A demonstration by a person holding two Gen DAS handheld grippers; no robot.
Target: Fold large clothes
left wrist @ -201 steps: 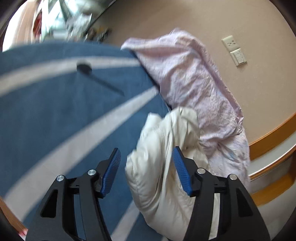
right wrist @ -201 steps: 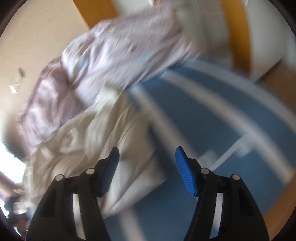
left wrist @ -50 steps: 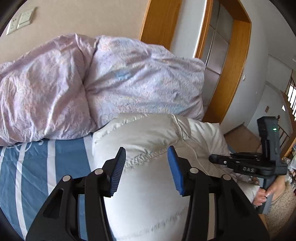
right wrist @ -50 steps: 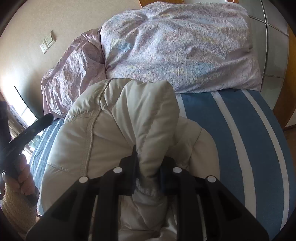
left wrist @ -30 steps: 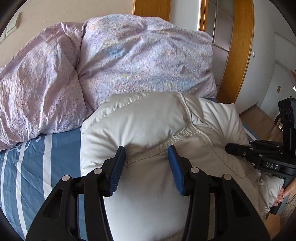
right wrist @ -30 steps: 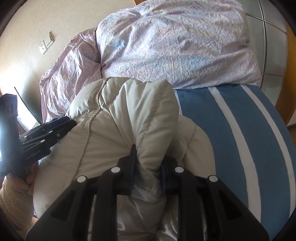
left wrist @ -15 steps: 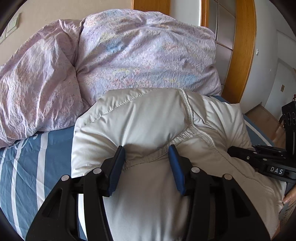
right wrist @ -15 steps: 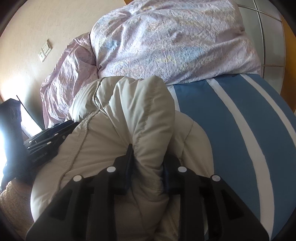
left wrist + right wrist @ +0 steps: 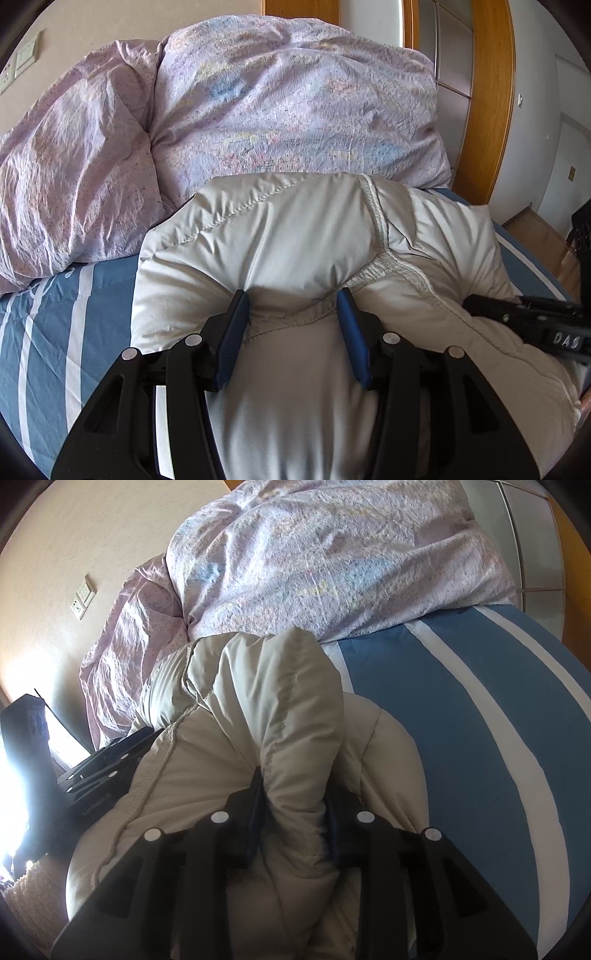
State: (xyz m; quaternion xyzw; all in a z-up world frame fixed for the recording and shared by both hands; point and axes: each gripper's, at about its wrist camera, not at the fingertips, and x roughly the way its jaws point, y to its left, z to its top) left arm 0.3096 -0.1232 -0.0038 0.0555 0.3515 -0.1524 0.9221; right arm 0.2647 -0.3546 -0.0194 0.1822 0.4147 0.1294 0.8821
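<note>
Blue and white striped bedding (image 9: 55,325) covers the bed, with a purple quilt (image 9: 277,110) piled at the top of the frame. Low in the right view, the right gripper (image 9: 293,805) pinches a fat roll of the puffy cream jacket (image 9: 295,236). Low in the left view, the left gripper (image 9: 291,325) has its fingers spread wide, pressed against the jacket by a stitched seam but not squeezing it. The jacket fills the middle of both views. It looks soft, light and springy, maybe slippery, so the seams look best to grab.
</note>
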